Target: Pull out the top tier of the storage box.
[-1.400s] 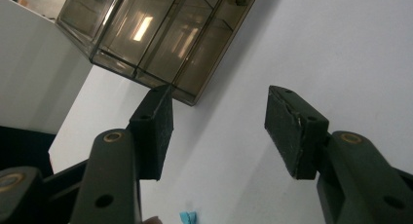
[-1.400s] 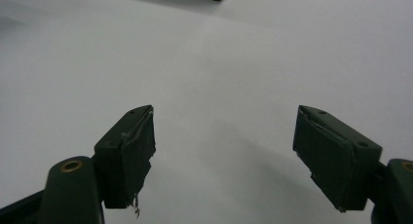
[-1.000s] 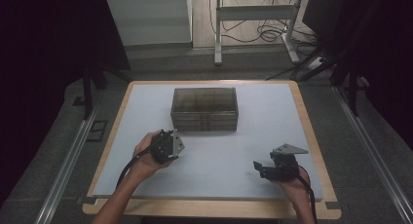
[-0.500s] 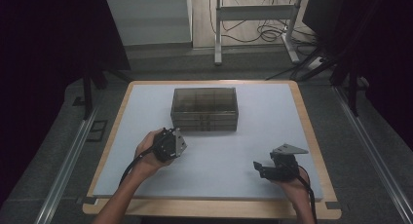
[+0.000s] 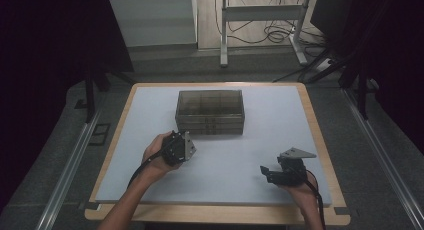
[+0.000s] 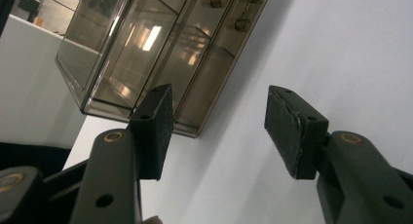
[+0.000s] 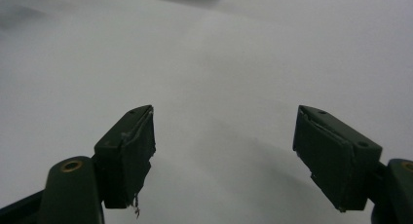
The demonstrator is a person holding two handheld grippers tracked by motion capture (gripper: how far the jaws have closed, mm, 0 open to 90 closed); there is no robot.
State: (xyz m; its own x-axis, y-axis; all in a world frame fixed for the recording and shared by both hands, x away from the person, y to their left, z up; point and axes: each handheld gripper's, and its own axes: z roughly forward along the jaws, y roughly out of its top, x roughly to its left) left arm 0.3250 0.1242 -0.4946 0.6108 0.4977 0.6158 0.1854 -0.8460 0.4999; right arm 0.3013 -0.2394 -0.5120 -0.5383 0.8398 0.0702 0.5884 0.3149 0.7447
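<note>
The left gripper (image 5: 181, 147), jaws wide, has crept slightly closer to the clear box (image 5: 210, 111); the right gripper (image 5: 285, 171), also wide, stays well off.

Smoky brown see-through box (image 5: 210, 111) on a plain white tabletop (image 5: 260, 120) edged in pale wood; both grippers' jaws are black, with grey plates on top

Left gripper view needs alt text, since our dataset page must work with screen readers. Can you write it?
A smoky transparent plastic box with inner dividers sits on a white table, seen tilted from low down. The left tongs are open in front of it, holding nothing.
</note>
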